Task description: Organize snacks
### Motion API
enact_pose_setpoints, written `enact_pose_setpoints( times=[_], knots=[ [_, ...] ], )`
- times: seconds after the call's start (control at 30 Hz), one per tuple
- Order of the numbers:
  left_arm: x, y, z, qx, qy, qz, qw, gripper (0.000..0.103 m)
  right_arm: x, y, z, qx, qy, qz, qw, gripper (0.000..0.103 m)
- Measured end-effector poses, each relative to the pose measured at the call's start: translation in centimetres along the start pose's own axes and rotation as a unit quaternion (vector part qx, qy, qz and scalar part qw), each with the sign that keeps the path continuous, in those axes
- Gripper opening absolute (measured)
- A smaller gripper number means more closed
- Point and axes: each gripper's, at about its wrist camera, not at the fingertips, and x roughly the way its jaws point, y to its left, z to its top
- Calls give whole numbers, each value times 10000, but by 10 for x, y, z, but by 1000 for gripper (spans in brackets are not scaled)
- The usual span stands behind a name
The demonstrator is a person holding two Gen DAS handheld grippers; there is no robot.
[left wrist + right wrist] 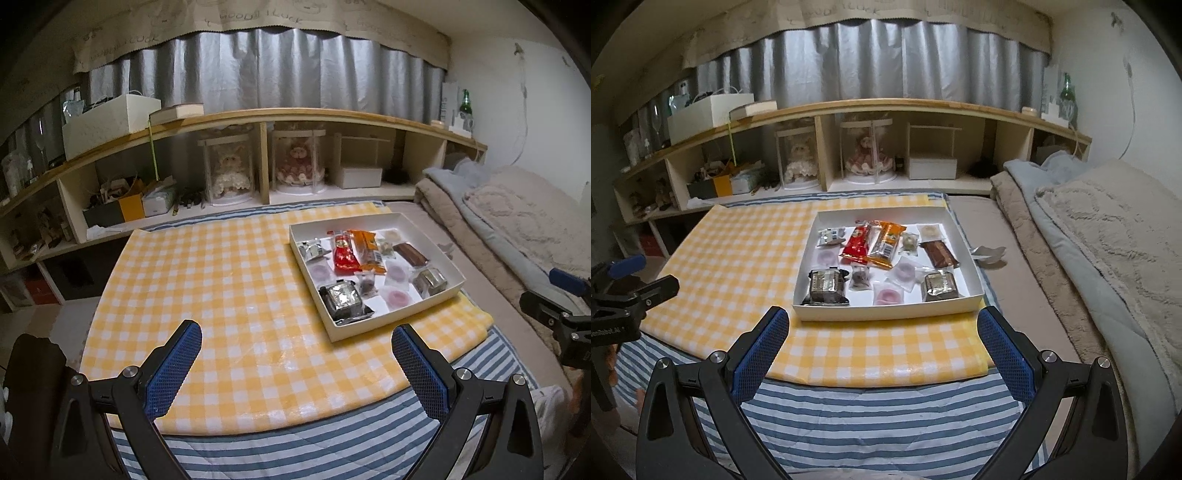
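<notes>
1. While both claws hang above the near edge of the bed, the left claw (296, 343) is spread wide with nothing between its blue pads, and the right claw (882, 325) is spread just as wide and equally empty.
2. A white box (886, 313) sits on the yellow checked cloth (746, 254), toward the cloth's right edge and reaching close to its far right corner.
3. Seen from the right wrist, the box lies directly ahead of the right claw, its near wall just beyond the fingertips and framed between them.
4. Seen from the left wrist, the box (397, 317) lies ahead and to the right of the left claw, apart from it, with bare cloth (207, 280) in front of the fingers.
5. Inside the box lie loose snacks: a red packet (856, 242) and an orange packet (884, 242) side by side near the middle, a brown bar (938, 254) toward the right wall, two silver-and-brown packs (827, 287) at the near corners, and several small clear sachets with pink rings (887, 295).
6. The cloth covers a blue-striped sheet (886, 413), which shows along the bed's near edge beneath both claws.
</notes>
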Motion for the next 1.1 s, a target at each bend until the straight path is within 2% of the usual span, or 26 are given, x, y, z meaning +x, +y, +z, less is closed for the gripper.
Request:
enact_pose_setpoints(
  times=[1.1],
  knots=[
    [0, -7, -7, -59, -72, 24, 10000, 103, 0, 0, -2, -48, -144, -109, 9998, 103]
  ],
)
